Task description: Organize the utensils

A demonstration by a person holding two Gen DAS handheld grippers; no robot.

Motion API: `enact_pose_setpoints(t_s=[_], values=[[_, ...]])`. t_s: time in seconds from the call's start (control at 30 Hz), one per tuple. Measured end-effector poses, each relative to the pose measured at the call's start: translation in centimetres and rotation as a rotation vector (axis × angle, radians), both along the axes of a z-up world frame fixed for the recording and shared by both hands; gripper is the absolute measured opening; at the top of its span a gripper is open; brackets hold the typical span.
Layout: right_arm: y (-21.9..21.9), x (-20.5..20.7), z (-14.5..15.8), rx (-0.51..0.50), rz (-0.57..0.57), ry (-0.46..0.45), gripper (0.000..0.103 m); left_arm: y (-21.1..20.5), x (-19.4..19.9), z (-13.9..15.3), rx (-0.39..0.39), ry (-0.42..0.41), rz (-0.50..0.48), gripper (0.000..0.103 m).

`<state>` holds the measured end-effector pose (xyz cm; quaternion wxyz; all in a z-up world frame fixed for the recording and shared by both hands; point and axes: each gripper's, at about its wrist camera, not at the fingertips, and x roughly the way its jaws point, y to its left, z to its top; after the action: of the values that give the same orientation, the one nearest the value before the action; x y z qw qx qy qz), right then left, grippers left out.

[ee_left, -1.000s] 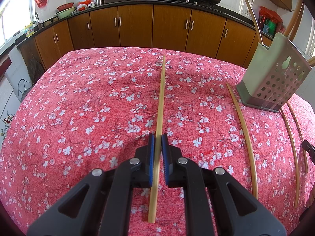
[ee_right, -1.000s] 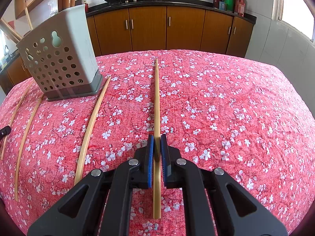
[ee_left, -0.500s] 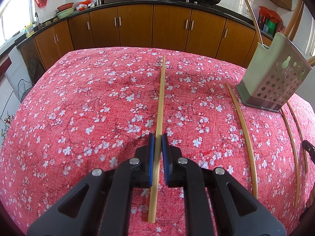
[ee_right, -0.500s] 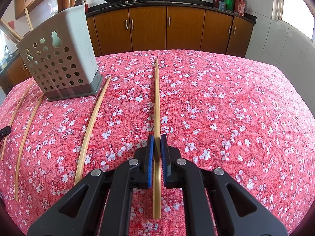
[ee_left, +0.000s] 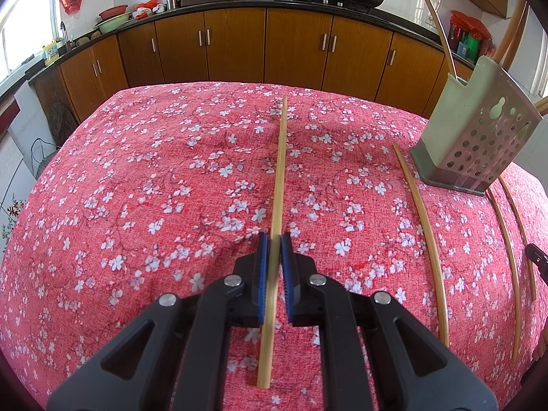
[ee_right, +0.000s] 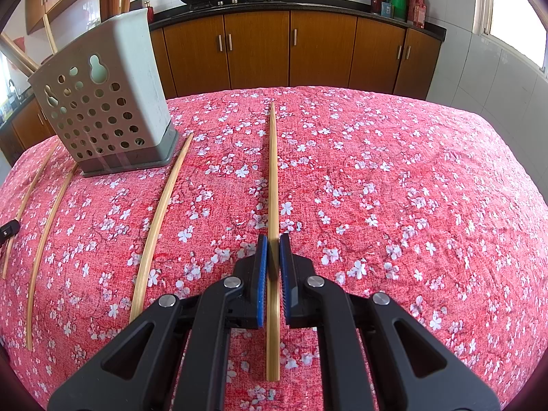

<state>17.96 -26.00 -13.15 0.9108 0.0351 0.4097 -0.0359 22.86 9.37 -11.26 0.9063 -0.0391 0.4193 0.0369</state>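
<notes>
My left gripper (ee_left: 274, 239) is shut on a bamboo chopstick (ee_left: 279, 171) that runs straight ahead over the red flowered tablecloth (ee_left: 137, 188). Its blue pads (ee_left: 261, 260) press both sides of the stick. My right gripper (ee_right: 273, 239) is likewise shut on another bamboo chopstick (ee_right: 273, 171), lying lengthwise between its pads (ee_right: 261, 260). A grey perforated utensil holder (ee_left: 476, 137) stands at the right in the left wrist view; the same utensil holder (ee_right: 102, 109) is at the left in the right wrist view, with utensil handles sticking out of its top.
Three loose chopsticks lie on the cloth beside the holder: one nearest (ee_right: 161, 215), two further out (ee_right: 48, 229) (ee_right: 25, 202). The same sticks (ee_left: 424, 236) (ee_left: 507, 250) show in the left wrist view. Wooden kitchen cabinets (ee_left: 239, 48) and a countertop with woks stand behind the table.
</notes>
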Motion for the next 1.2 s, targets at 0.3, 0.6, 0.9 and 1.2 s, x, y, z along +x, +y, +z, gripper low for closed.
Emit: enact_pose_setpoints(t_s=[0.3, 0.6, 0.9, 1.2], values=[[0.0, 0.0, 0.0, 0.0, 0.0, 0.0, 0.009, 0.0, 0.0, 0.0, -0.001, 0.001, 0.001, 0.011], [0.0, 0.0, 0.1, 0.003, -0.001, 0.001, 0.009, 0.0, 0.0, 0.0, -0.002, 0.002, 0.002, 0.011], [-0.2, -1.2, 0.0, 0.03, -0.001, 0.008, 0.009, -0.5, -2.1, 0.3, 0.065, 0.011, -0.051, 0.013], [0.1, -3.7, 4.7, -0.025, -0.003, -0.158, 0.008, -1.3, -4.3, 4.3, 0.124, -0.096, -0.094, 0.008]])
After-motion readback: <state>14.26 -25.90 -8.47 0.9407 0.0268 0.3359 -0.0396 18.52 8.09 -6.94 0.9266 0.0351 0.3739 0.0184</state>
